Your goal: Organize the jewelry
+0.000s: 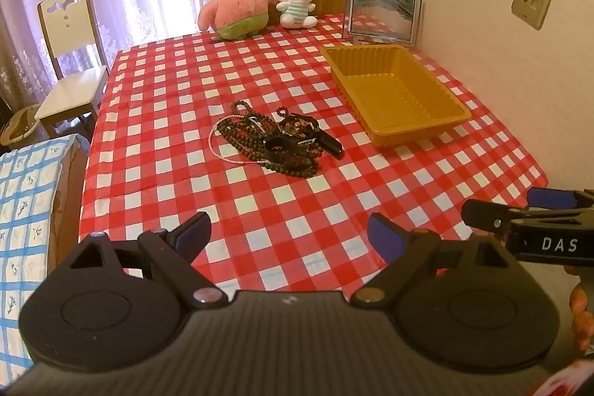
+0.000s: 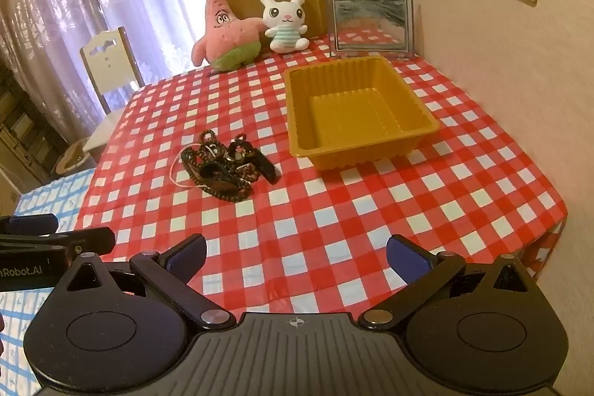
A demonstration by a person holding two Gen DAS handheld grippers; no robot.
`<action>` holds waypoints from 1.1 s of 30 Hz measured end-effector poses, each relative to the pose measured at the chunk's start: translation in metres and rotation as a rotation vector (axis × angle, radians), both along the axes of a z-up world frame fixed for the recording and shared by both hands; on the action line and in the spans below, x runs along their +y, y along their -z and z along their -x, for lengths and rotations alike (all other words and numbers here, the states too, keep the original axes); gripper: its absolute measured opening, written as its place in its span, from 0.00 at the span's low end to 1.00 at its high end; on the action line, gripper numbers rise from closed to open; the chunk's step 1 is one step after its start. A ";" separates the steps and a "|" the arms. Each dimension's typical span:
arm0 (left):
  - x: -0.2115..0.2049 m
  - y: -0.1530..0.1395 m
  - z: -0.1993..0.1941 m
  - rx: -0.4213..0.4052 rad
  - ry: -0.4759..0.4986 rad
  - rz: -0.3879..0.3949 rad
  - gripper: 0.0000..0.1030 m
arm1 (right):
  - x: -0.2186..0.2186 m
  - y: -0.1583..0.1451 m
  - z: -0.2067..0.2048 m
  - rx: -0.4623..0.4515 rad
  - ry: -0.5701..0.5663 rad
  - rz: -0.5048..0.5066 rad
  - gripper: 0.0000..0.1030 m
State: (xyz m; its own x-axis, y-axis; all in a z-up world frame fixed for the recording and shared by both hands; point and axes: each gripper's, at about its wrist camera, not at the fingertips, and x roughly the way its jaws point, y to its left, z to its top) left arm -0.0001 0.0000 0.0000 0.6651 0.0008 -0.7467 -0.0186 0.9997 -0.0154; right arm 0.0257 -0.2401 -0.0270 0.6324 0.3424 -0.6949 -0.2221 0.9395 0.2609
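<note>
Both tools, left tool (image 1: 289, 232) and right tool (image 2: 295, 255), hang released above the checked surface (image 1: 297, 210). Best lift one piece from the tangled jewelry (image 1: 274, 143) into the yellow tray (image 1: 460, 115).

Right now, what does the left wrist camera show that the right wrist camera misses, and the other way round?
Only the left wrist view shows the right gripper at its right edge, lettered "DAS". Only the right wrist view shows the left gripper at its left edge. Both share the jewelry pile on the checked tablecloth, the empty yellow tray, two plush toys, a picture frame and a chair. Both grippers' jaws stand open.
</note>
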 end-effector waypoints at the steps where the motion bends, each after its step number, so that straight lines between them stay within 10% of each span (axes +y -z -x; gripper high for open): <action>1: 0.000 0.000 0.000 0.004 -0.001 -0.001 0.88 | 0.000 0.000 0.000 0.001 -0.001 -0.001 1.00; 33: 0.000 0.000 0.000 -0.002 0.001 0.003 0.88 | -0.003 -0.004 0.005 -0.006 0.001 0.004 1.00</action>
